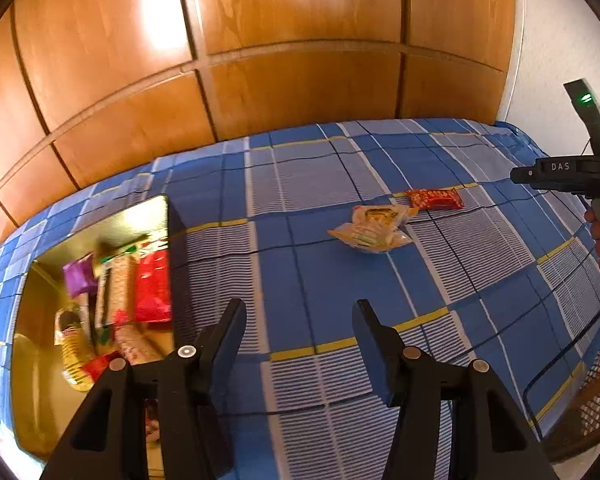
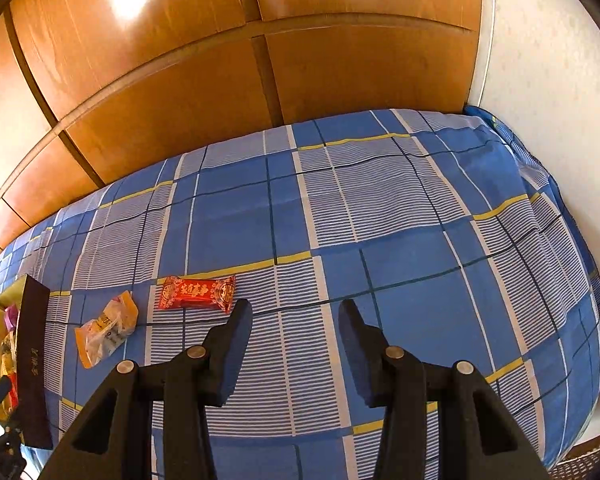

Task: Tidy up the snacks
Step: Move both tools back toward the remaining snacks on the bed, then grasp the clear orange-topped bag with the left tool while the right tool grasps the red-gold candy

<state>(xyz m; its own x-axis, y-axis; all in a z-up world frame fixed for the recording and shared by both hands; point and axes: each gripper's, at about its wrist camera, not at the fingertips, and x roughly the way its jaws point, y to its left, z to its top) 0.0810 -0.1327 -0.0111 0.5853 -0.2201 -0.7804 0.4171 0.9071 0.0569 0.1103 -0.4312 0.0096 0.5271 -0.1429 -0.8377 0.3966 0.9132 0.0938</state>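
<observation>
Most snacks already lie in the gold box (image 1: 40,360) left of the left tongs (image 1: 300,320). Two remain on the bed (image 2: 400,248): a red packet (image 2: 196,293) and yellow packet (image 2: 107,328), ahead-left of the right tongs (image 2: 296,320). Both tongs gape apart, empty.

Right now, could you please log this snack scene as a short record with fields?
surface: blue plaid bedsheet
container: gold box, several snacks inside
loose snacks: red candy packet; yellow clear packet, both on the sheet
left claw: open, holding nothing
right claw: open, holding nothing
backdrop: wooden panels
</observation>
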